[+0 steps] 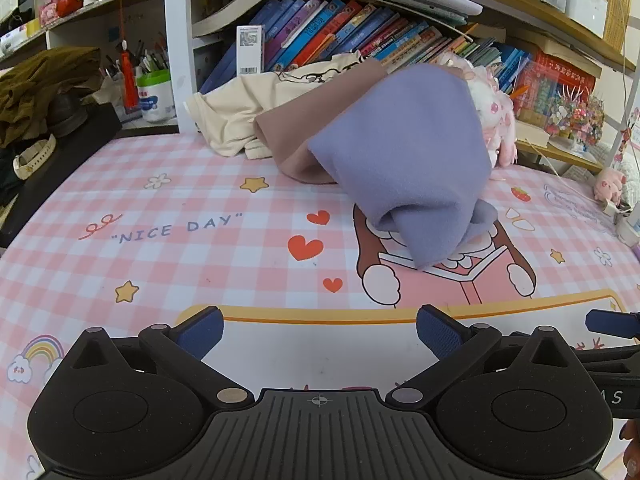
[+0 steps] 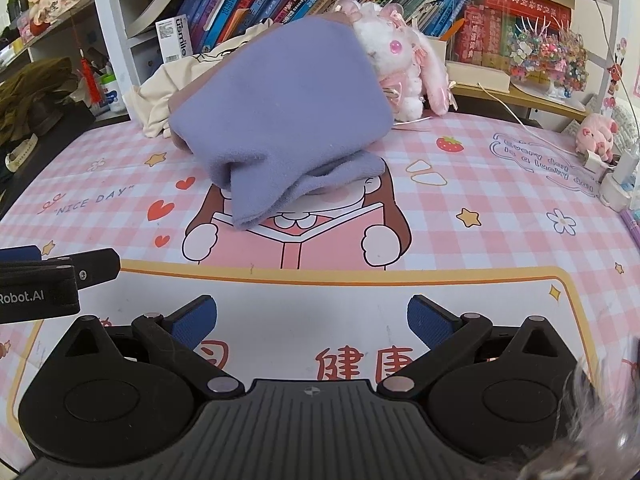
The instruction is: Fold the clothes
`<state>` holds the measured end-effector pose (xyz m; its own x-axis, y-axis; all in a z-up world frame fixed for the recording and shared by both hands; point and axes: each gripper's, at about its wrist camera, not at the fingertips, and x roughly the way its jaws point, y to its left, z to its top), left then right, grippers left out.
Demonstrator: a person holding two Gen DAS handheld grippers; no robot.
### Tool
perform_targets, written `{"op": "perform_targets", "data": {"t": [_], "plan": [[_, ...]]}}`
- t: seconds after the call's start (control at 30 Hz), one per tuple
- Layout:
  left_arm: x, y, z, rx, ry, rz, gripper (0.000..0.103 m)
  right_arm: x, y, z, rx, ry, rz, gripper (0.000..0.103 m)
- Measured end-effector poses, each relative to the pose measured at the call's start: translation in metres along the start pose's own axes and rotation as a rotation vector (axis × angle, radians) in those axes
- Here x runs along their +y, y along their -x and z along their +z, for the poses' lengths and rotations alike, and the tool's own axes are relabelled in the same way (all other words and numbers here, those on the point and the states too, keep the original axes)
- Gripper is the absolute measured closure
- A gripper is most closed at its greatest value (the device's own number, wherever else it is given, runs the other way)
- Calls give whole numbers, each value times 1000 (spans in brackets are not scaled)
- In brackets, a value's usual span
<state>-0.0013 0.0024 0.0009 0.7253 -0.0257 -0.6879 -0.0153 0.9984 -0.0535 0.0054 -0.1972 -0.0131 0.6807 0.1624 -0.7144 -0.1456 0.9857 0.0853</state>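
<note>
Starting the task is the step in hand, judged from the layout: no garment is spread flat and neither tool has hold of anything.

**Tool state.** The left gripper (image 1: pixel 319 328) and the right gripper (image 2: pixel 312 316) both hover over the near, bare part of the pink checked cartoon-print tabletop (image 2: pixel 500 216). The blue-padded fingers (image 1: pixel 202 330) of each stand at full spread, with nothing between them. The two tools sit side by side, near each other.

**Workpiece location.** The lavender fleece garment (image 2: pixel 280 96) lies bunched in a heap at the far middle of the tabletop, its lower fold draping onto the printed cartoon figure. It rests on a dusty-pink brown fleece garment (image 1: pixel 288 136), which shows along the left edge of the heap. A cream printed cotton garment (image 1: pixel 236 112) lies crumpled behind and to the left, against the white bookshelf (image 1: pixel 178 40).

**Next move, as a judgement.** Both tools need to travel forward to the lavender garment, take it at two separate edge points, lift it clear of the garment below and draw it onto the open near area to flatten it. Edges are hidden in the bunching, so the grip points cannot yet be picked out.

**Count.**
- Grippers: two.
- Garments in the heap: three visible.
- White plush rabbit toy (image 2: pixel 396 60): one, just behind the heap.
- Small pink plush pig (image 2: pixel 596 136): one, far right.
</note>
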Motion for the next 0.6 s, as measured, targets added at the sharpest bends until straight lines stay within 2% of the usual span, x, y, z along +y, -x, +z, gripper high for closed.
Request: {"op": "perform_targets", "data": {"t": [0.6], "plan": [[0,4,0,-8,-3,6,0,2,3,0,-2,1,-2,0]]}}
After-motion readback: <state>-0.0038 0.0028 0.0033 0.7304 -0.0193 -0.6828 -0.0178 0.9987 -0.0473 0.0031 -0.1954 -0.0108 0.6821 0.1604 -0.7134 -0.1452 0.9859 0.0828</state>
